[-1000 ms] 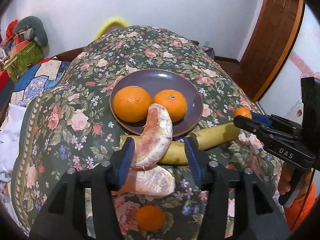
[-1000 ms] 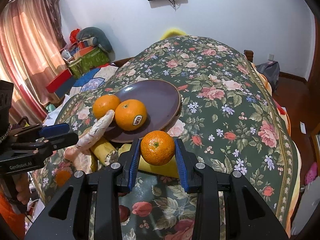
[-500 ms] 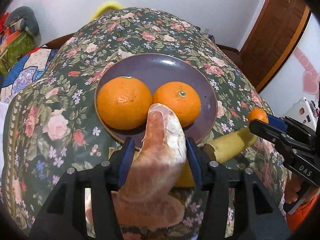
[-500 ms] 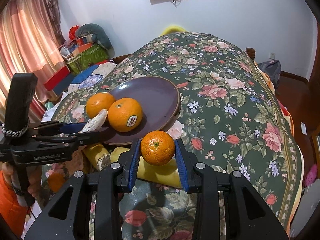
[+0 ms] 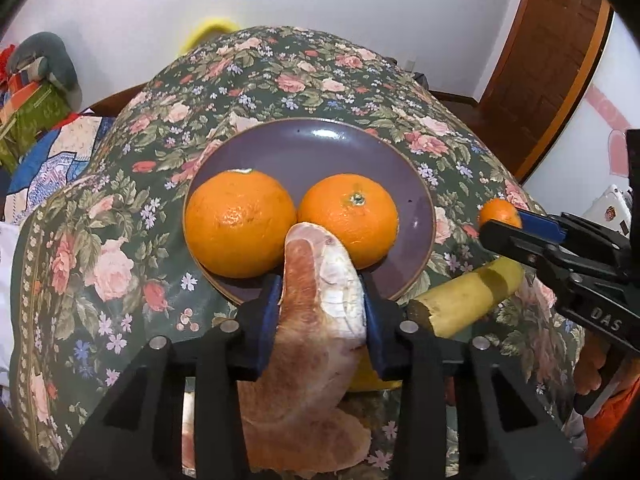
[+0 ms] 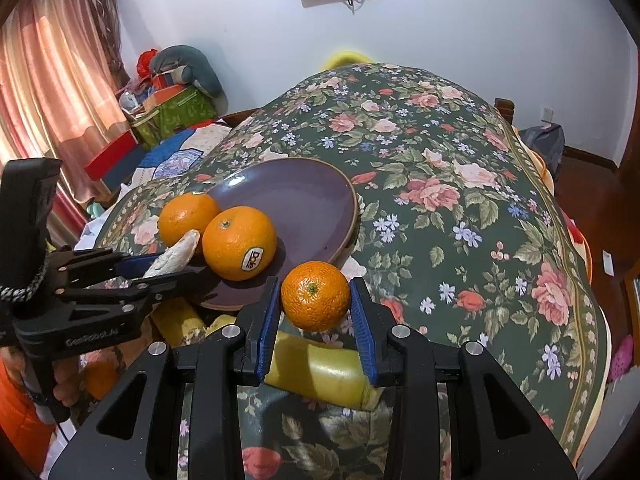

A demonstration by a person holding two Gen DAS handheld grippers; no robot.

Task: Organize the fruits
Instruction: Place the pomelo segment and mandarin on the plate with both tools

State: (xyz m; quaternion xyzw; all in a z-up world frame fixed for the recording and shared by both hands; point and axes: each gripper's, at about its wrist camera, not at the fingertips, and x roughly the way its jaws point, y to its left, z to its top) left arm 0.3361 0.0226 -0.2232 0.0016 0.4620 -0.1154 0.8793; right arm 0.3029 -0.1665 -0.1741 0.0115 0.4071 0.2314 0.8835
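A peeled pomelo segment (image 5: 320, 280) sticks up between the blue pads of my left gripper (image 5: 320, 304), whose jaws are closing and press on both its sides. Its tip leans against two large oranges (image 5: 240, 224) (image 5: 348, 216) on the purple plate (image 5: 320, 148). A second pomelo piece (image 5: 312, 440) lies below the fingers. My right gripper (image 6: 315, 312) is shut on a small orange (image 6: 315, 295), held above a banana (image 6: 320, 372) beside the plate's near rim (image 6: 344, 240). The left gripper (image 6: 160, 268) also shows at the left of the right wrist view.
A floral cloth (image 6: 460, 200) covers the rounded table and drops off at its edges. Boxes and bedding (image 6: 172, 104) are stacked at the far left by a curtain. A wooden door (image 5: 552, 52) stands at the right. A hand in an orange sleeve (image 6: 24, 412) holds the left gripper.
My left gripper moved forward and down to the plate's near rim, and its jaws narrowed onto the pomelo segment. The right gripper kept the small orange and barely moved.
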